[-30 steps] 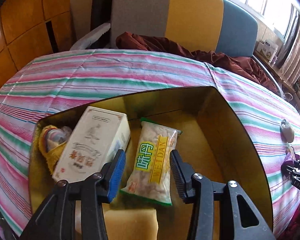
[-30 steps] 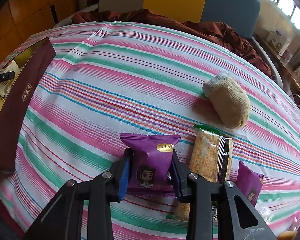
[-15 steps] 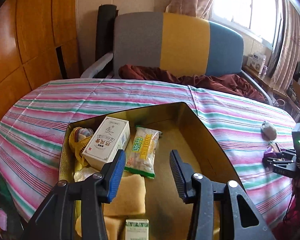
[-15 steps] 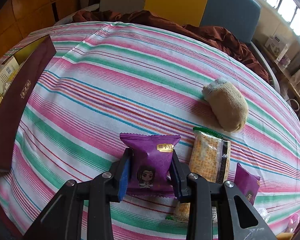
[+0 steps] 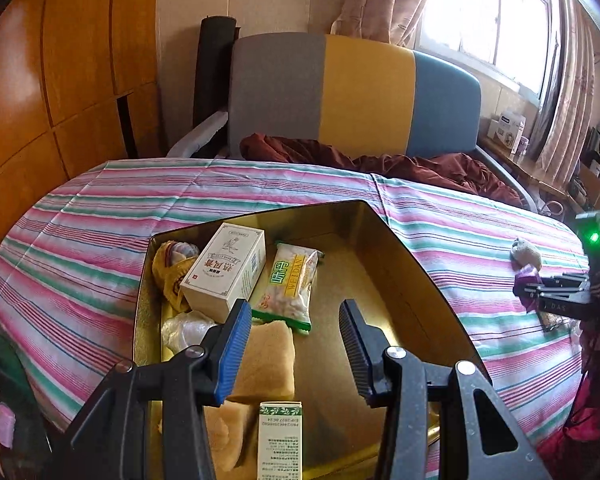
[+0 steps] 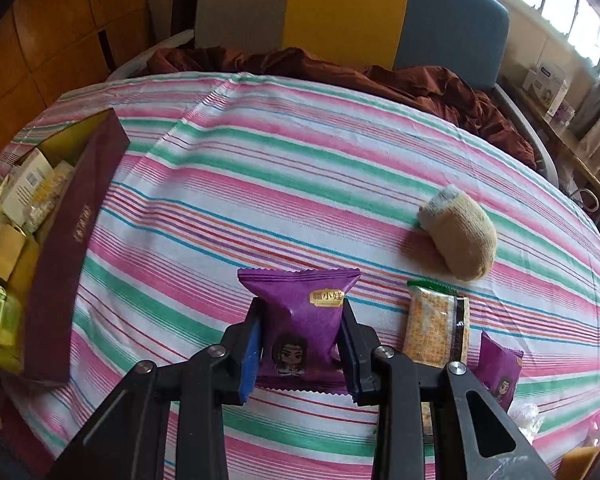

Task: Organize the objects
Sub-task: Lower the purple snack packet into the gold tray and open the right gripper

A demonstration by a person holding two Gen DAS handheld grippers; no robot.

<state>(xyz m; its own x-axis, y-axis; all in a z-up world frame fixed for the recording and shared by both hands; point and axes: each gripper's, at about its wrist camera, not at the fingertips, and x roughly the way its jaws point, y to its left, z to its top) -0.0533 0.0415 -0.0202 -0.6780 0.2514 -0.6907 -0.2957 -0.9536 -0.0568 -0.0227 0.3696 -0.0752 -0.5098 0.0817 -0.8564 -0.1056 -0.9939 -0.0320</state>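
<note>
My right gripper [image 6: 302, 308] is shut on a purple snack packet [image 6: 300, 320], held just above the striped cloth. In the left wrist view that gripper [image 5: 556, 292] shows at the far right with the purple packet [image 5: 525, 276] in it. A cracker packet [image 6: 436, 324], a second purple packet [image 6: 500, 376] and a rolled tan sock [image 6: 460, 236] lie on the cloth. My left gripper [image 5: 294, 308] hovers above the gold-lined box [image 5: 400, 264], jaws apart with nothing between them. Under it lie a white carton [image 5: 224, 272], a WEIDAN packet [image 5: 288, 284] and a tan sponge [image 5: 268, 360].
The box's maroon side [image 6: 76, 232] stands at the left of the right wrist view. A small green-and-white carton [image 5: 280, 440] and a yellow bundle [image 5: 172, 268] also lie in the box. A tricolour chair [image 5: 352, 96] with a brown cloth [image 5: 380, 160] stands behind the table.
My left gripper has pulled back and up from the box, so the whole box now shows. My right gripper has risen slightly with the purple packet pinched between its pads.
</note>
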